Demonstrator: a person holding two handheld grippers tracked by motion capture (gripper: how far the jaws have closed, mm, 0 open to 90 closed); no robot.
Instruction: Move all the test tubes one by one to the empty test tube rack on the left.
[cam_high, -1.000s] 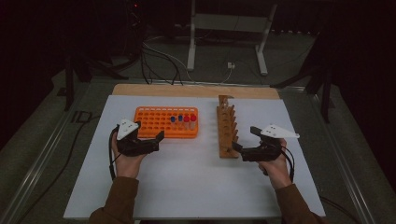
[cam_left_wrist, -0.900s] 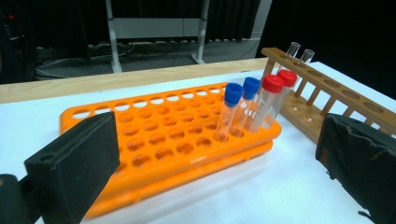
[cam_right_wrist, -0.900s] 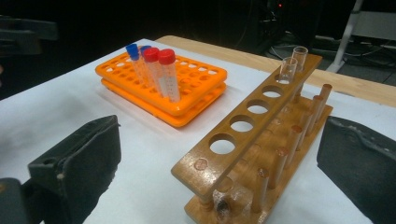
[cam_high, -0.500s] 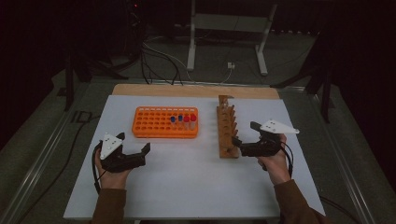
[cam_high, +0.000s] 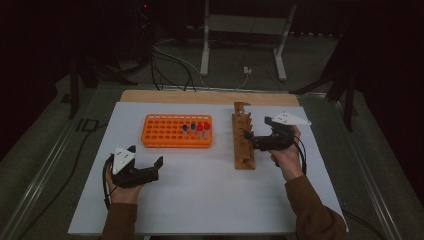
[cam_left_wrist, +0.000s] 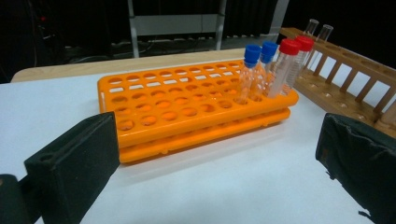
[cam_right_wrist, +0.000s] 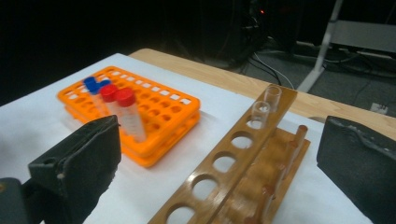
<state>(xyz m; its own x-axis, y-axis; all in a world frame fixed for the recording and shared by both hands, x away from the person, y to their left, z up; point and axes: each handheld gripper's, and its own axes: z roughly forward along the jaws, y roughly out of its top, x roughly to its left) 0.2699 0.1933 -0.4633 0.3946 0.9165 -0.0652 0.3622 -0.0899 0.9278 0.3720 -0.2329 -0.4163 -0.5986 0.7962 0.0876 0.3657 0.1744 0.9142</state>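
The left gripper (cam_high: 145, 167) has pulled back toward the person since a sec ago: it was right up against the front edge of the orange rack (cam_high: 170, 137), now it sits well clear of it, at approx 7 o'clock from the rack on the white table (cam_high: 210, 200), jaws spread wide w/ nothing between them. In the left gripper view the rack fills the middle distance past both open jaws, so it's aimed at the rack but not touching. The right gripper (cam_high: 257, 142) has barely shifted; it hovers just beside the wooden rack (cam_high: 243, 145), at abt 3 o'clock of it, jaws also wide and empty. Four capped tubes stand in the orange rack's right end: two blue-capped tubes (cam_left_wrist: 257, 70) and two red-capped tubes (cam_left_wrist: 292, 63), all upright-ish, leaning a little. The wooden rack holds two clear glass tubes (cam_right_wrist: 266, 105) at its far end, approx 12 o'clock; the nearer holes look empty. My read: the left hand's retreat w/o a tube means nothing's been picked yet, and the tubes are untouched in their slots. The right one is better placed for whatever goes on btwn the two racks, prob. moving tubes across, though I can't tell which way.
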